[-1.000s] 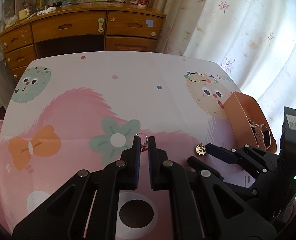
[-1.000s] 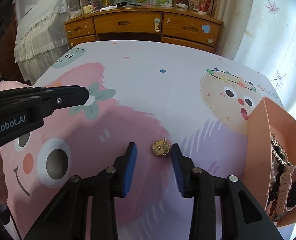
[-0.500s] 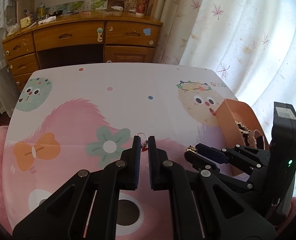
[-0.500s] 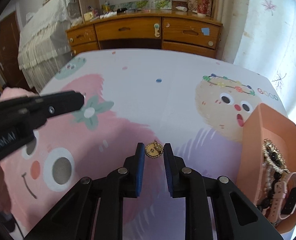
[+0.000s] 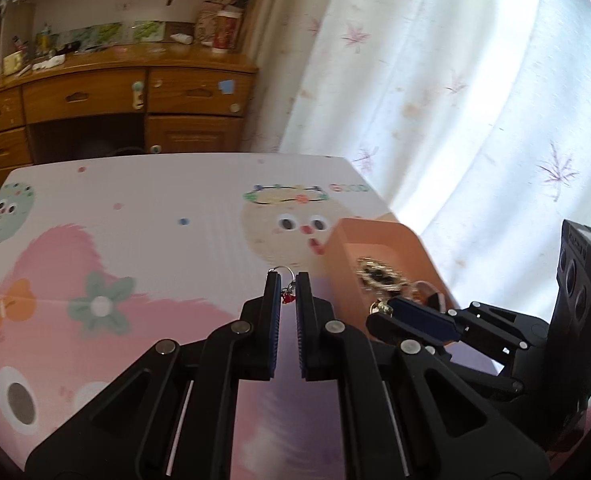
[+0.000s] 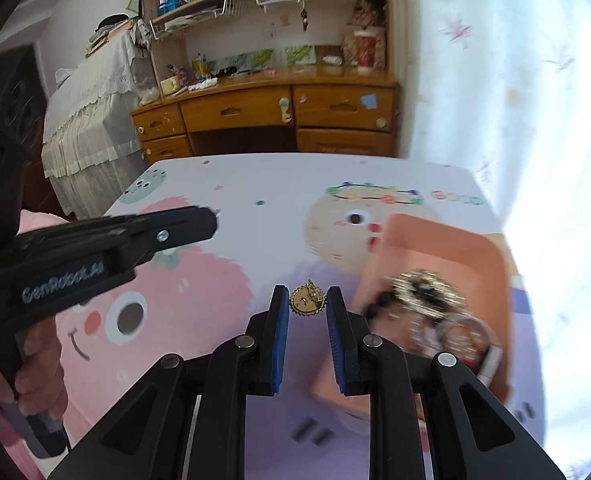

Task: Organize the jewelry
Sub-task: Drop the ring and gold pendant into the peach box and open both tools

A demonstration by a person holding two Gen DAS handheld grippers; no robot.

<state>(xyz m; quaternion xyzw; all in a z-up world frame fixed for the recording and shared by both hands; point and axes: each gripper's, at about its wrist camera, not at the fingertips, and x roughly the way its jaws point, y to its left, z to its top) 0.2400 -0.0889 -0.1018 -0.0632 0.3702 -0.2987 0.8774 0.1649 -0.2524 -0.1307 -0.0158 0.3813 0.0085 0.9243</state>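
Note:
My left gripper is shut on a small silver hoop earring with a red charm and holds it above the cartoon tablecloth. My right gripper is shut on a round gold brooch, lifted off the table. An orange tray stands just right of it, with a beaded necklace and a pink watch inside. In the left wrist view the tray lies right of my left gripper, and the right gripper holds the brooch beside it.
The table carries a pink cartoon cloth. A wooden desk with drawers stands behind it, a bed to the left and a white curtain to the right.
My right gripper closed on the gold brooch and lifted it off the table. Both grippers rose and moved right toward the orange tray.

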